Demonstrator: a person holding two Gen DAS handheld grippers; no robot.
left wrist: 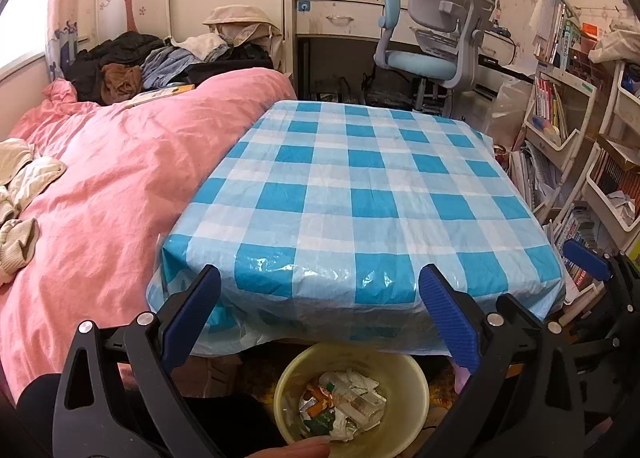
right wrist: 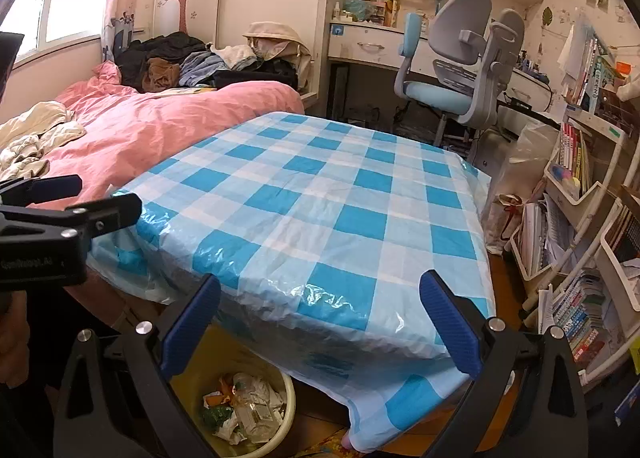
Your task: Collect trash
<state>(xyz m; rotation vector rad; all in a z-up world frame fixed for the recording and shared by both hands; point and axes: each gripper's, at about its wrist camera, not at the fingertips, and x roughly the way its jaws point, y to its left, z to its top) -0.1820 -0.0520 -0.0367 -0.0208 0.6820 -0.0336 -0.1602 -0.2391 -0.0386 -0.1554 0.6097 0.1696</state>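
A pale yellow bin (left wrist: 412, 390) stands on the floor under the near edge of the table, with crumpled wrappers and paper trash (left wrist: 344, 402) in it. From the right wrist view the same bin (right wrist: 286, 390) sits at lower left with its trash (right wrist: 240, 406). My left gripper (left wrist: 320, 286) hangs open above the bin, in front of the table edge, with nothing between its blue pads. My right gripper (right wrist: 320, 290) is open too and holds nothing. The left gripper's black body (right wrist: 60, 230) shows at the left of the right wrist view.
A table under a blue-and-white checked plastic cloth (left wrist: 360, 185) fills the middle. A bed with a pink duvet (left wrist: 120, 177) and piled clothes lies to the left. A grey-blue desk chair (left wrist: 436, 33) stands beyond. White shelf racks with books (left wrist: 560, 125) line the right.
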